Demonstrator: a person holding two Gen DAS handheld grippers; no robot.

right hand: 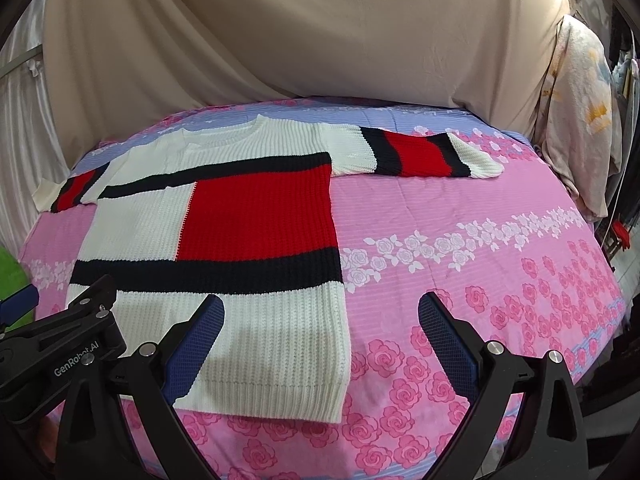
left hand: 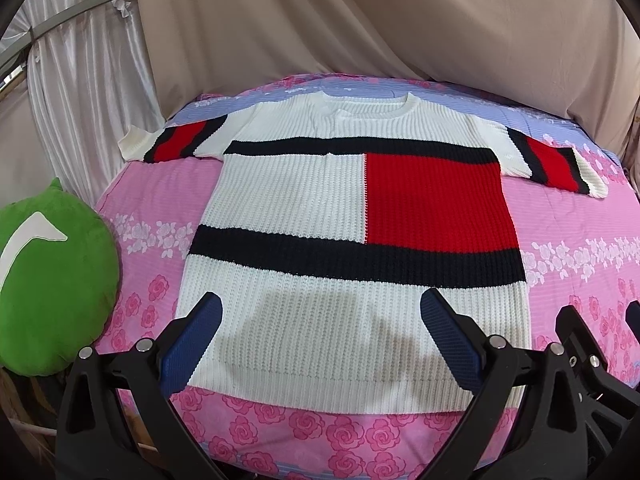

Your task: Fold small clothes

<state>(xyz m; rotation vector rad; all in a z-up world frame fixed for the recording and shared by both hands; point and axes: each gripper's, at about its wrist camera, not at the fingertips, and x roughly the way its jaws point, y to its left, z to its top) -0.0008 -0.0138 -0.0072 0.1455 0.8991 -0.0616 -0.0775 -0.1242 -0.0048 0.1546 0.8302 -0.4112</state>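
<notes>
A small knitted sweater (left hand: 352, 216) lies flat on the bed, white with black bands and a red block, both short sleeves spread out. The right wrist view shows the sweater (right hand: 224, 224) on the left half of the bed. My left gripper (left hand: 320, 312) hovers open above the white hem, nothing between its blue pads. My right gripper (right hand: 320, 312) is open too, over the hem's right corner and the bare sheet beside it. Its left fingertip (right hand: 212, 312) is above the white knit. The left gripper's body (right hand: 60, 344) shows at the left edge of that view.
The bed is covered with a pink rose-print sheet (right hand: 480, 280). A green plush cushion (left hand: 52, 280) sits at the bed's left edge. Beige drapes (left hand: 360, 20) hang behind the bed. A bundle of pale fabric (right hand: 576, 120) hangs at the far right.
</notes>
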